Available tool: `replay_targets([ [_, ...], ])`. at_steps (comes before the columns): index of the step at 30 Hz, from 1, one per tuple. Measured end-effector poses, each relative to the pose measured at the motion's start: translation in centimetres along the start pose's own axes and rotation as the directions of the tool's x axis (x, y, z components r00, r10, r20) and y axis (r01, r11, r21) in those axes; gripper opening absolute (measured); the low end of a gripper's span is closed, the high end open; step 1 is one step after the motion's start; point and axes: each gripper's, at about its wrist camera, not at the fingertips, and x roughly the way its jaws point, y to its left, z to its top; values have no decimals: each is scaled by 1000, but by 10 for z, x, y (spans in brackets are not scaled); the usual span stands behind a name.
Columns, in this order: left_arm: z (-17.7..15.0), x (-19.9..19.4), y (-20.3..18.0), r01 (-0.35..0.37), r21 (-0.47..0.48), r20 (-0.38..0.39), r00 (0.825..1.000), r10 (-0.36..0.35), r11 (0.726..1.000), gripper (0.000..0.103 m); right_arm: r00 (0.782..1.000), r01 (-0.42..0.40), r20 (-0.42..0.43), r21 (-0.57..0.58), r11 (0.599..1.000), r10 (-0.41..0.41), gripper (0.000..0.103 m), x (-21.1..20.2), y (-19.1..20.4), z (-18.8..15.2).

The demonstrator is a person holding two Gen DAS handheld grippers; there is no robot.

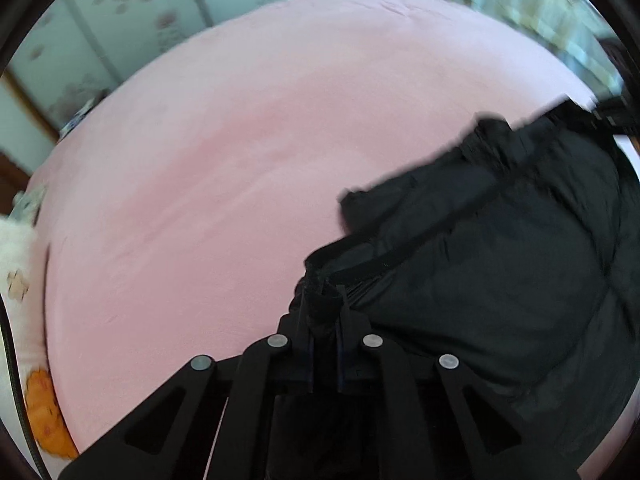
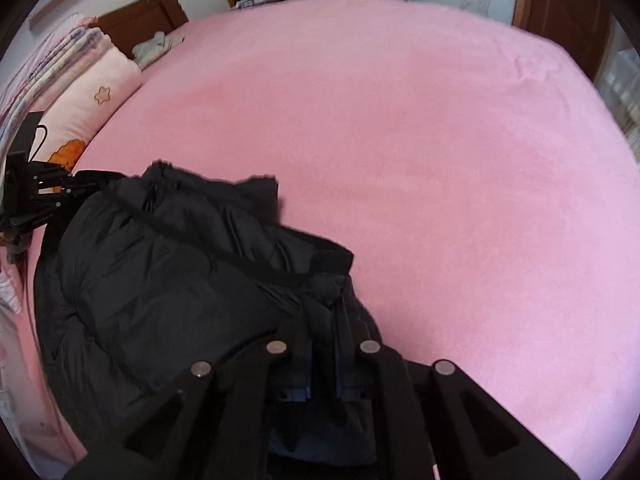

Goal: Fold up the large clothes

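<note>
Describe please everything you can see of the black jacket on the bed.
The black jacket is a puffy, quilted garment of smooth, slightly shiny fabric, with a dark band running along one edge. It lies bunched and partly folded on the pink bed sheet, near the bed's edge, not spread flat. Both grippers are shut on it: the left gripper pinches one end of the banded edge, and the right gripper pinches another part of that edge. Sleeves cannot be told apart.

Both wrist cams close, angled down; share jacket (image 1: 500, 264), bed (image 2: 440, 160).
</note>
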Motion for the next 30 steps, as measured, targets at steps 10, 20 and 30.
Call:
replay_targets([
  [10, 8, 40, 29, -143, -306, -84, 989, 123, 941, 4, 992, 30, 110, 286, 958, -64, 4, 1, -26, -3],
  [20, -5, 93, 27, -245, -365, -149, 968, 204, 898, 9, 985, 158, 15, 341, 927, -173, 5, 53, -36, -18],
  [30, 3, 12, 30, -275, -415, -72, 960, 270, 867, 64, 974, 203, 33, 296, 933, -222, 18, -12, 2, -5],
])
